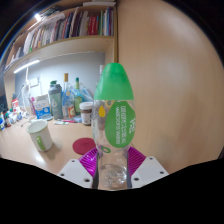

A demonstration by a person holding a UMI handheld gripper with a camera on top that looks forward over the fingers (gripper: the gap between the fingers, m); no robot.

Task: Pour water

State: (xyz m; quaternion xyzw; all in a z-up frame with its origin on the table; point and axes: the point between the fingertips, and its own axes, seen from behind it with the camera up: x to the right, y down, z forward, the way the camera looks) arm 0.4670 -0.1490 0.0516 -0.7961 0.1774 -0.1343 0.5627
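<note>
Above the wooden desk [40, 160] runs a bookshelf [60, 30] packed with books, and beneath it a cluster of bottles and containers [65, 100] stands at the desk's far edge. Nearer, upright between the fingers, rises a clear water bottle [114, 125] with a green cap and green label. The gripper [113, 168] has closed on its lower body, both magenta pads [90, 160] pressing its sides. Left of it, apart, sits a green-banded paper cup [40, 134].

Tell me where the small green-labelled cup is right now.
In the gripper view, the cup stands on the table, left of the water bottle held between the gripper fingers, in front of the clutter under the bookshelf.
</note>
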